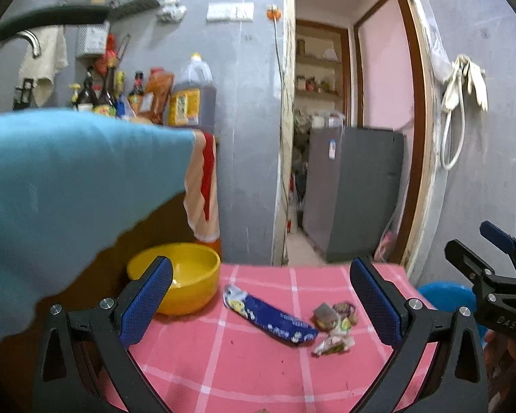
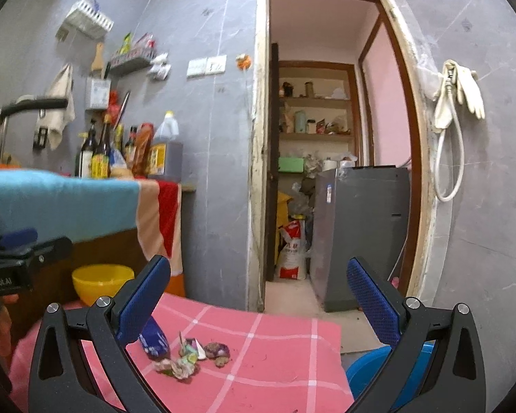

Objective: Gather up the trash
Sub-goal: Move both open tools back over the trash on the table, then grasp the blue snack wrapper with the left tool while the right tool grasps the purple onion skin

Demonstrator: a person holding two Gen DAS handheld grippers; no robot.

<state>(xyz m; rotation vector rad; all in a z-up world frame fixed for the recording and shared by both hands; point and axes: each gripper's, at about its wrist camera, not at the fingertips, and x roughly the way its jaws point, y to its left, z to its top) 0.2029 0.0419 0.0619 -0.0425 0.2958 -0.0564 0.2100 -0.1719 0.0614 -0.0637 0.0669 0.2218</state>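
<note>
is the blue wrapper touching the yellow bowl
Apart. The left wrist view shows pink tablecloth between the blue wrapper and the yellow bowl.

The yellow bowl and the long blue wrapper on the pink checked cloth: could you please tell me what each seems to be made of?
The round yellow bowl looks like moulded plastic: one uniform colour, a smooth thick rim and a soft glossy highlight inside. The long blue printed wrapper seems to be thin plastic or foil film, since it lies crumpled with a torn pale end and a slight sheen; which of the two is hard to tell.
</note>
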